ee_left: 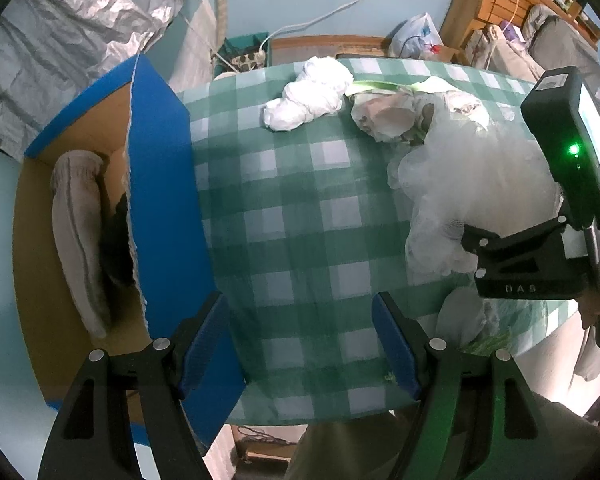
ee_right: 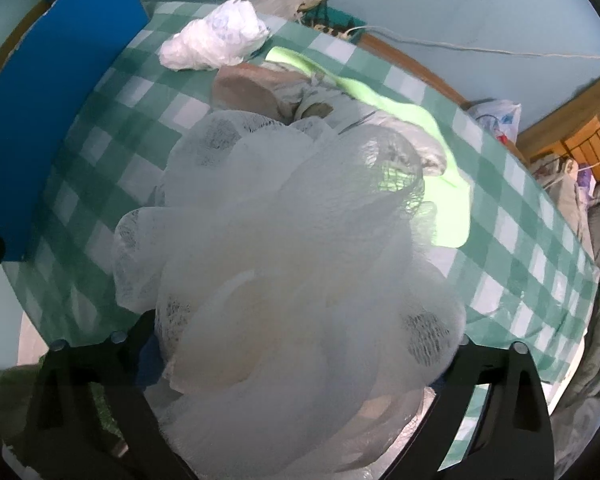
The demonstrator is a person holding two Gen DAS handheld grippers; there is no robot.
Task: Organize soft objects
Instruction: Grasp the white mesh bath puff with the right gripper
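Checked tablecloth [ee_left: 292,216] bare mid-table; left jaws apart, empty; right jaws astride mesh pouf [ee_right: 292,264]

A puffy white mesh bath sponge [ee_right: 300,272] fills the wide-spread jaws of the right gripper [ee_right: 296,364] — pad contact is hidden. Beyond, on the green-checked bench [ee_right: 512,240], lie a crumpled white plastic bag [ee_right: 216,40] and a lime-green cloth [ee_right: 440,136] — blue cardboard box [ee_right: 60,120] at left.

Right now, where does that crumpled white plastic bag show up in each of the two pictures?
Left wrist view: white plastic bag at top centre, on the far part of the checked cloth.
Right wrist view: bag at upper left, beyond the mesh sponge.
Shared landmark: blue box.
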